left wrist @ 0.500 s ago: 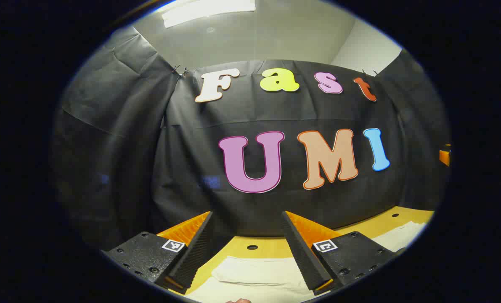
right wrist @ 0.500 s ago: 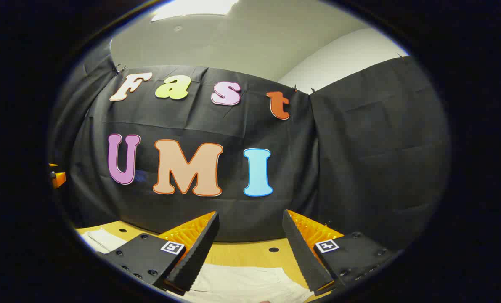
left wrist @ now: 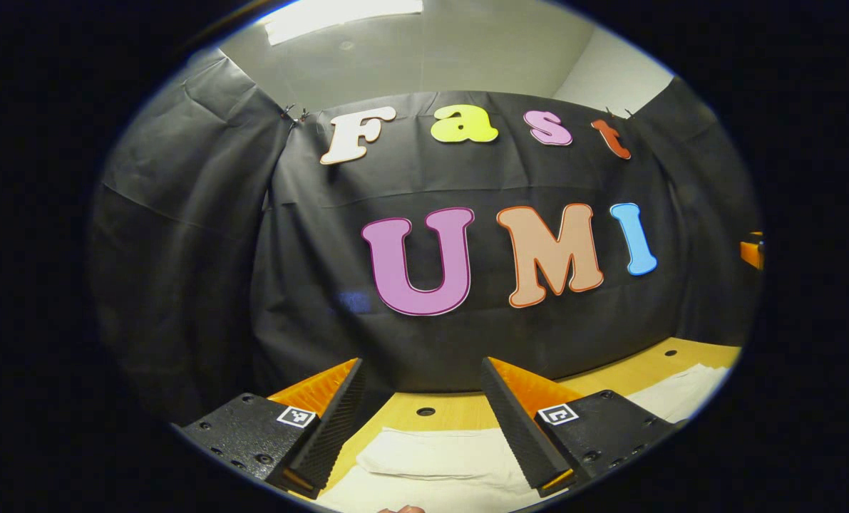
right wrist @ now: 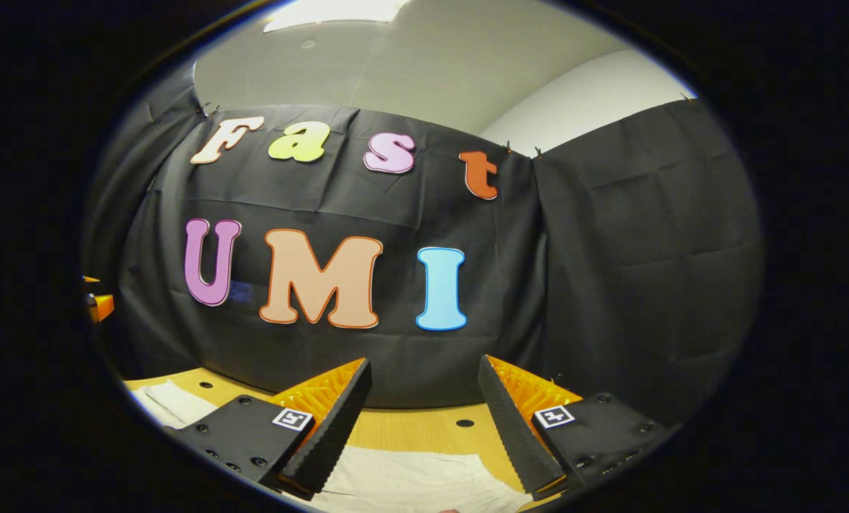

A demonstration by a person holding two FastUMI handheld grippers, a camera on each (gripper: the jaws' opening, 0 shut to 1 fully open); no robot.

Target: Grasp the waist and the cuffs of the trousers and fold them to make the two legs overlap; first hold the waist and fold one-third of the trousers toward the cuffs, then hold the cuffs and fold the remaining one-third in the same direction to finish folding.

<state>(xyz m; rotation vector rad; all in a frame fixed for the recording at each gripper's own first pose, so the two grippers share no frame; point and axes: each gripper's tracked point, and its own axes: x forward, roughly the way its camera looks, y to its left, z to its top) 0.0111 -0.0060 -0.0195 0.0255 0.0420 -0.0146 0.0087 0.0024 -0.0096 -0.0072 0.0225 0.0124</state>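
- Lying flat on the yellow-brown table (left wrist: 460, 413), the pale trousers (left wrist: 438, 456) are the landmark here; in the left gripper view the cloth shows a soft folded ridge across it, with a further layer below toward the camera.
- The left gripper (left wrist: 422, 370) is held above the near part of the trousers, its fingers spread wide with nothing between them and not touching the cloth.
- Farther along the trousers, at the right of the left gripper view, another stretch of the same pale cloth lies on the table near a small round hole (left wrist: 670, 353) in the tabletop.
- In the right gripper view the right gripper (right wrist: 424, 367) also sits above the trousers (right wrist: 410, 481), fingers parted and empty, clear of the cloth.
- Beyond the trousers, the black cloth wall (right wrist: 609, 285) stands at the far edge of the table (right wrist: 424, 427).
- Another round hole (right wrist: 465, 423) lies in the tabletop just past the trousers' far edge, between the right gripper's fingers as seen.
- Whether the part under each gripper is waist or cuffs cannot be told.
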